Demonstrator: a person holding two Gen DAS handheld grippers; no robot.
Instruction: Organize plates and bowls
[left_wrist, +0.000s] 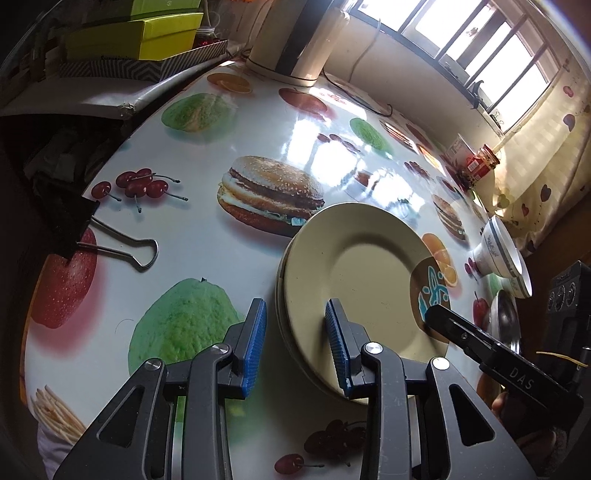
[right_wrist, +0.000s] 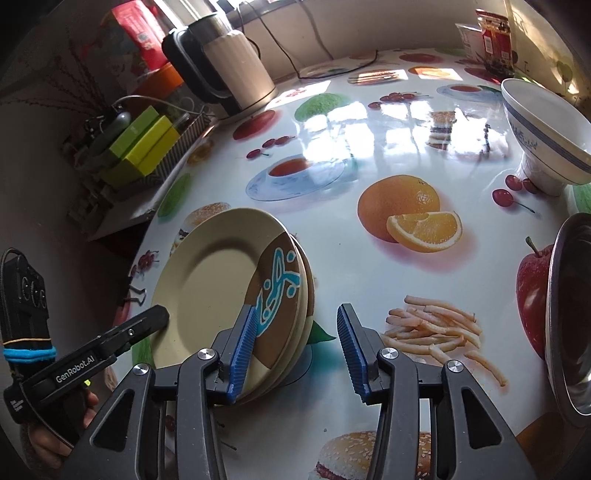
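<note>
Left gripper (left_wrist: 295, 339) and right gripper (right_wrist: 295, 343) jaws released, straddling rims of stacked beige round plates (left_wrist: 354, 273) on the fruit-print desk (left_wrist: 207, 258).

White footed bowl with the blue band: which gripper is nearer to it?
Right. The right gripper straddles the plate stack's edge on the bowl's side; the left gripper straddles the stack's far edge.

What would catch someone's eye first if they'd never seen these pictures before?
Probably the stack of cream plates near the table's front edge, its top plate bearing a brown patch with blue squiggles. Both claws stand open at its opposite rims, the left claw and the right claw. Next comes the glossy tablecloth printed with burgers, fruit and fries, then the white bowl with blue bands at the right.
</note>
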